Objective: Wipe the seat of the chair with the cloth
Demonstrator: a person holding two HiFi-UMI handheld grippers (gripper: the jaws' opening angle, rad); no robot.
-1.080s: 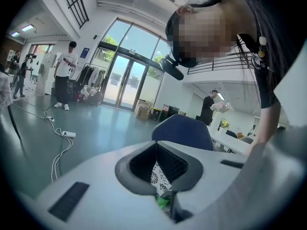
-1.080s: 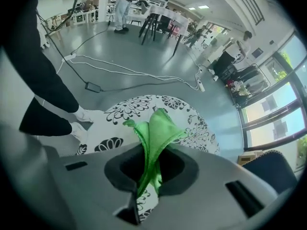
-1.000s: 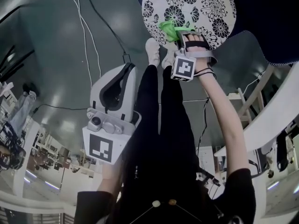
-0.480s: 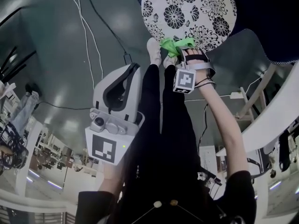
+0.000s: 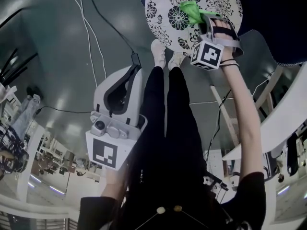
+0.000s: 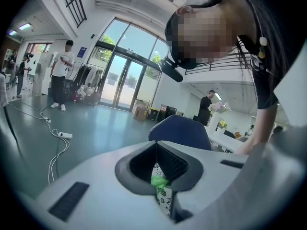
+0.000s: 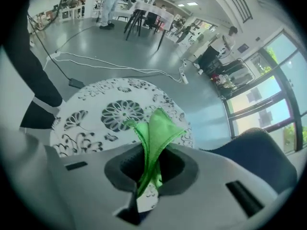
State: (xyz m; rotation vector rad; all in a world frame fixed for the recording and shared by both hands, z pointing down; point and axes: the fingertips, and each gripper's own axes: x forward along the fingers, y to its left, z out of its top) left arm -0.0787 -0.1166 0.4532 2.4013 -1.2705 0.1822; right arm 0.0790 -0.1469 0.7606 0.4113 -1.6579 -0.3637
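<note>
The cloth (image 5: 193, 10), bright green and bunched, is pressed onto the seat (image 5: 168, 4), a round pad printed with black and white flowers, somewhat off the seat's middle. It is gripped by the right gripper (image 5: 204, 22), whose jaws are clenched on it. In the right gripper view the cloth (image 7: 157, 128) is seen pinched into a narrow fold between the two jaws of the right gripper (image 7: 149, 176), with its free end fanned out over the seat (image 7: 96, 114) beyond the tips. The marker cube (image 5: 207, 55) is carried on the end of that gripper away from the seat, and the person's bare forearm (image 5: 242, 114) is stretched out over the seat's edge.

Two light shoes (image 5: 157, 51) are planted on the floor just beside the seat's rim. The left gripper (image 5: 125, 83) is held well apart from the seat, over the grey floor, with its jaws drawn together and nothing grasped; in its own view the seat's pattern (image 6: 164, 198) and a speck of green are seen far off through the slit between the jaws. A dark blue chair back (image 7: 254, 152) stands near the seat. White cables (image 5: 86, 32) are laid across the floor, well away from the seat.
</note>
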